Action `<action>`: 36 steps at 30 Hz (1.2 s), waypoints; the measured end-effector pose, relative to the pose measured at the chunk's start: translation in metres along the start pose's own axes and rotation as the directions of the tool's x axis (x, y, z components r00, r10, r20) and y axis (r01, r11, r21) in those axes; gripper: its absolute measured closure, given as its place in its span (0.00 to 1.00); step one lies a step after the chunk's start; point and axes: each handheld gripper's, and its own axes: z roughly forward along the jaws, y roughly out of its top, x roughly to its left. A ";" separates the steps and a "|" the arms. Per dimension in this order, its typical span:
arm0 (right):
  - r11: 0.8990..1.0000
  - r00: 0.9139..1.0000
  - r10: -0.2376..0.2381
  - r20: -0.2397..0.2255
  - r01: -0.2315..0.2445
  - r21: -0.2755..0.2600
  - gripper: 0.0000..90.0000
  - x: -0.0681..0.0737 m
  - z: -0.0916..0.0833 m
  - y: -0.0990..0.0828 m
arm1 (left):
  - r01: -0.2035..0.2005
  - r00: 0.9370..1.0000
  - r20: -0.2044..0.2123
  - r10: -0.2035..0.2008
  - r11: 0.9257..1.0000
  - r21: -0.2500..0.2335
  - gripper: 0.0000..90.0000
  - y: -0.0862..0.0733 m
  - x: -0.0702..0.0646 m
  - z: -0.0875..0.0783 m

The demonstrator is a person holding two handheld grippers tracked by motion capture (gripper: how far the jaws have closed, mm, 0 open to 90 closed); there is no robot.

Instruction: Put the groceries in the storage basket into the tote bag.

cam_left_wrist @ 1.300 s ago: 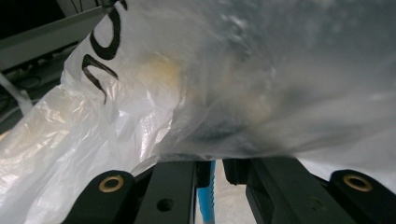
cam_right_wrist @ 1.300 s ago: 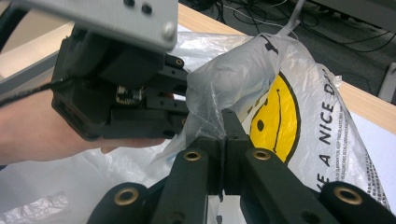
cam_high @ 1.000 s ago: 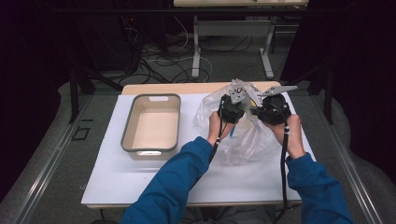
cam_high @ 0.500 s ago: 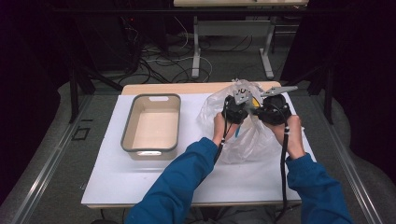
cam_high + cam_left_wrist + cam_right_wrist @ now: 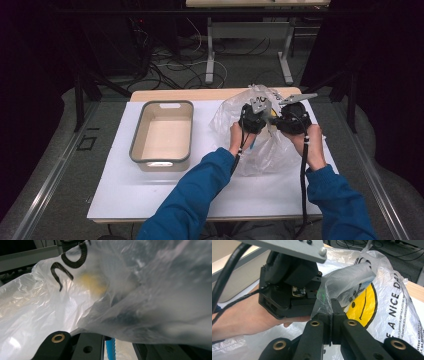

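Observation:
A clear plastic bag (image 5: 270,150) with a yellow smiley face (image 5: 362,307) and black lettering lies on the right half of the white table top (image 5: 150,195). Both grippers meet at its bunched top. My right gripper (image 5: 332,307) is shut on a fold of the bag's film. My left gripper (image 5: 318,291), in a bare hand, sits just beside it with bag film coming out of its tip. In the left gripper view the bag (image 5: 125,295) drapes over the jaws and hides their tips. In the high view the left gripper (image 5: 255,112) and right gripper (image 5: 287,117) nearly touch.
A beige bin with a grey rim (image 5: 136,140) stands on the left half of the table, nothing in it. A wooden strip (image 5: 190,94) runs along the far edge. Cables and table legs lie on the floor beyond.
My left gripper has edged slightly to the right, closer to the right gripper. The right hand and the bag hold their place.

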 end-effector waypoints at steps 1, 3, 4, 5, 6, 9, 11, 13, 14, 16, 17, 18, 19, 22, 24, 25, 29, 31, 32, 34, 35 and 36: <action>1.000 1.000 0.001 0.000 -0.001 0.003 1.00 0.000 0.000 0.000 | -0.004 1.000 0.002 0.004 1.000 0.002 0.93 -0.001 0.000 0.001; 1.000 1.000 0.004 0.002 -0.004 0.004 1.00 0.000 0.000 0.000 | 0.002 1.000 0.000 -0.002 1.000 0.006 0.93 -0.002 -0.001 0.002; 1.000 1.000 0.005 0.001 -0.005 0.004 1.00 0.000 0.001 0.000 | -0.004 1.000 -0.001 0.004 1.000 0.006 0.93 -0.002 0.000 0.003; 1.000 1.000 0.005 0.001 -0.005 0.005 1.00 0.000 0.001 0.000 | -0.002 1.000 -0.004 0.002 1.000 0.010 0.93 -0.003 -0.001 0.004; 1.000 1.000 0.005 0.002 -0.005 0.006 1.00 0.000 0.001 0.000 | -0.004 1.000 -0.007 0.004 1.000 0.009 0.93 -0.004 0.000 0.005; 1.000 1.000 0.004 0.003 -0.004 0.008 1.00 -0.001 0.001 -0.001 | -0.003 1.000 -0.016 0.003 1.000 0.014 0.93 -0.005 0.001 0.007; 1.000 1.000 0.009 0.002 -0.009 0.010 1.00 -0.001 0.002 -0.002 | 0.008 1.000 -0.007 -0.008 1.000 0.016 0.93 -0.006 0.002 0.008; 1.000 1.000 0.005 0.003 -0.005 0.011 1.00 -0.002 0.003 -0.002 | 0.011 1.000 -0.007 -0.011 1.000 0.012 0.93 -0.007 0.004 0.008; 1.000 1.000 0.006 0.001 -0.006 0.016 1.00 -0.002 0.003 -0.003 | 0.011 1.000 -0.010 -0.011 1.000 0.014 0.93 -0.007 0.004 0.009; 1.000 1.000 0.010 -0.001 -0.010 0.022 1.00 -0.002 0.005 -0.003 | 0.016 1.000 -0.015 -0.016 1.000 0.008 0.93 -0.008 0.004 0.010; 1.000 1.000 0.008 0.003 -0.008 0.024 1.00 -0.002 0.005 -0.004 | 0.020 1.000 -0.016 -0.019 1.000 0.006 0.93 -0.008 0.005 0.010; 0.999 1.000 0.014 0.000 -0.014 0.030 1.00 -0.001 0.006 -0.004 | 0.027 0.999 -0.019 -0.027 1.000 0.006 0.93 -0.008 0.004 0.011; 0.999 1.000 0.011 0.000 -0.011 0.031 1.00 -0.002 0.006 -0.004 | 0.025 1.000 -0.014 -0.025 1.000 -0.002 0.93 -0.009 0.006 0.011; 0.999 1.000 0.013 -0.004 -0.013 0.034 1.00 -0.002 0.007 -0.005 | 0.040 0.999 -0.006 -0.041 0.999 -0.015 0.93 -0.009 0.008 0.011; 0.999 1.000 0.010 -0.002 -0.010 0.035 1.00 -0.002 0.008 -0.005 | 0.055 0.998 -0.005 -0.056 0.998 -0.031 0.93 -0.008 0.009 0.011; 0.999 1.000 0.010 -0.002 -0.010 0.036 1.00 -0.003 0.008 -0.005 | 0.071 0.997 0.006 -0.071 0.997 -0.042 0.93 -0.008 0.009 0.010; 0.999 1.000 0.010 -0.004 -0.010 0.037 1.00 -0.002 0.008 -0.005 | 0.079 0.997 0.011 -0.078 0.996 -0.043 0.93 -0.008 0.008 0.013; 0.999 1.000 0.013 -0.005 -0.013 0.041 1.00 -0.002 0.009 -0.005 | 0.074 0.997 0.014 -0.074 0.996 -0.038 0.93 -0.010 0.007 0.016; 0.999 1.000 0.013 -0.005 -0.012 0.042 1.00 -0.002 0.009 -0.005 | 0.072 0.997 0.017 -0.072 0.997 -0.028 0.93 -0.011 0.005 0.017; 0.999 1.000 0.013 -0.004 -0.012 0.045 1.00 -0.002 0.009 -0.006 | 0.068 0.997 0.022 -0.067 0.998 -0.006 0.92 -0.012 0.005 0.019; 0.999 1.000 0.012 -0.002 -0.012 0.046 1.00 -0.003 0.009 -0.006 | 0.058 0.998 0.020 -0.058 0.998 -0.002 0.89 -0.012 0.005 0.020; 0.999 1.000 0.014 -0.004 -0.014 0.046 1.00 -0.003 0.009 -0.006 | 0.055 0.998 0.022 -0.055 0.998 0.004 0.86 -0.013 0.006 0.020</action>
